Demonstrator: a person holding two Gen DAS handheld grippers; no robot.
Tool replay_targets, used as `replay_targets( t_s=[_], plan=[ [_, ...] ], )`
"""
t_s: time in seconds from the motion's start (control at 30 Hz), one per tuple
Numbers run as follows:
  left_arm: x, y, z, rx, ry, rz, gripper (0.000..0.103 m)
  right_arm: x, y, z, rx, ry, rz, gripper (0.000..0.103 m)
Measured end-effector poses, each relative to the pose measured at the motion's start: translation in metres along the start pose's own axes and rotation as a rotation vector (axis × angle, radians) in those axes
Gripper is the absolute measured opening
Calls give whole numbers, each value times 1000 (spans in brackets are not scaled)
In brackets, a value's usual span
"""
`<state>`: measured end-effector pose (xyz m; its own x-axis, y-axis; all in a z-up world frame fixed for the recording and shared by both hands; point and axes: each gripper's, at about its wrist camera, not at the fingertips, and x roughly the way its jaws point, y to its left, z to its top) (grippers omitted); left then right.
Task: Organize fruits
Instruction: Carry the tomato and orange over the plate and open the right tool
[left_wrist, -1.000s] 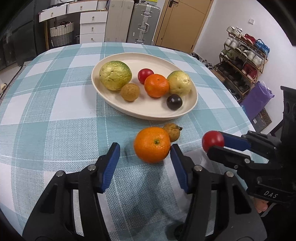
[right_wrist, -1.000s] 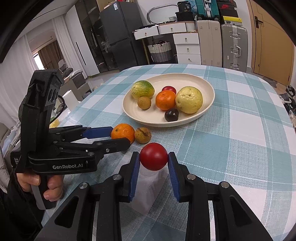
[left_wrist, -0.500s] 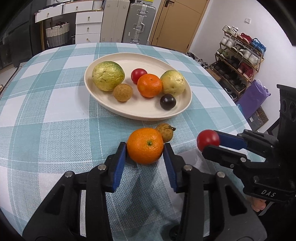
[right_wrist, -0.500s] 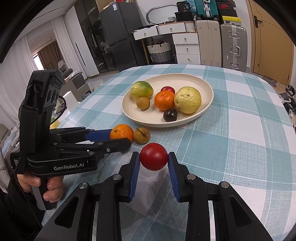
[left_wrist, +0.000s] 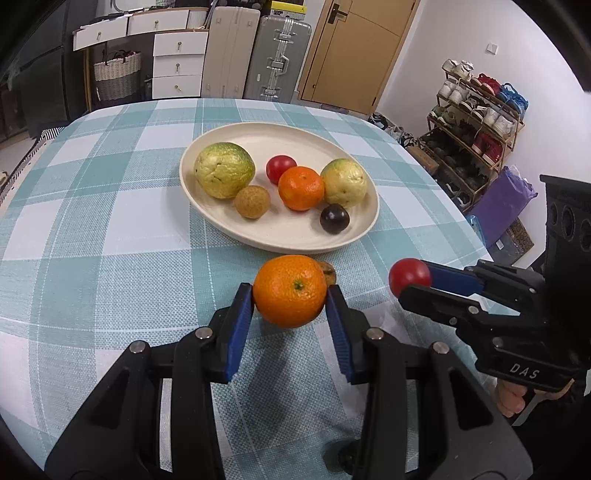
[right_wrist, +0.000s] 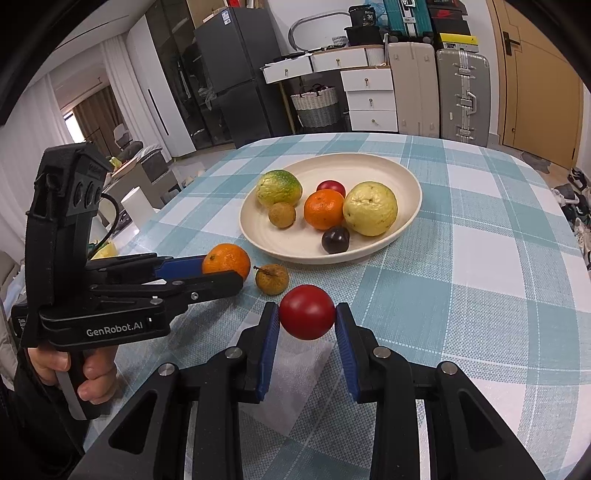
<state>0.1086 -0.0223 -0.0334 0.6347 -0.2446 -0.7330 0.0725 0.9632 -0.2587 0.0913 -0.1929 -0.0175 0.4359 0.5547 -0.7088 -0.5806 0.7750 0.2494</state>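
Two oranges (left_wrist: 290, 291), two guavas (left_wrist: 224, 170), two tomatoes (right_wrist: 307, 312) — two longans (right_wrist: 272, 279), one plum (left_wrist: 334, 218), one plate (left_wrist: 229, 140).

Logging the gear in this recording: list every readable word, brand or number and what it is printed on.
"GenRobot.AI": side of the left gripper, seen from the right wrist.
"DAS": body of the right gripper, seen from the left wrist.
"30": dark container on the cabinet; its other print is too small to read.

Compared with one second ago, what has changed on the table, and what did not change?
The left gripper was open around the orange on the cloth; its jaws have just been closing and now press on it from both sides. The right gripper stays shut on the red fruit. The small brown fruit beside the orange and the six fruits on the plate lie as before.
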Motion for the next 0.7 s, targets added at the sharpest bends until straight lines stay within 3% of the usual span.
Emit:
replay_targets(
  t_s=[0.7],
  plan=[
    [-7,9,33,-3,-63,4,37,10,2,30,32,-46,3,32]
  ],
)
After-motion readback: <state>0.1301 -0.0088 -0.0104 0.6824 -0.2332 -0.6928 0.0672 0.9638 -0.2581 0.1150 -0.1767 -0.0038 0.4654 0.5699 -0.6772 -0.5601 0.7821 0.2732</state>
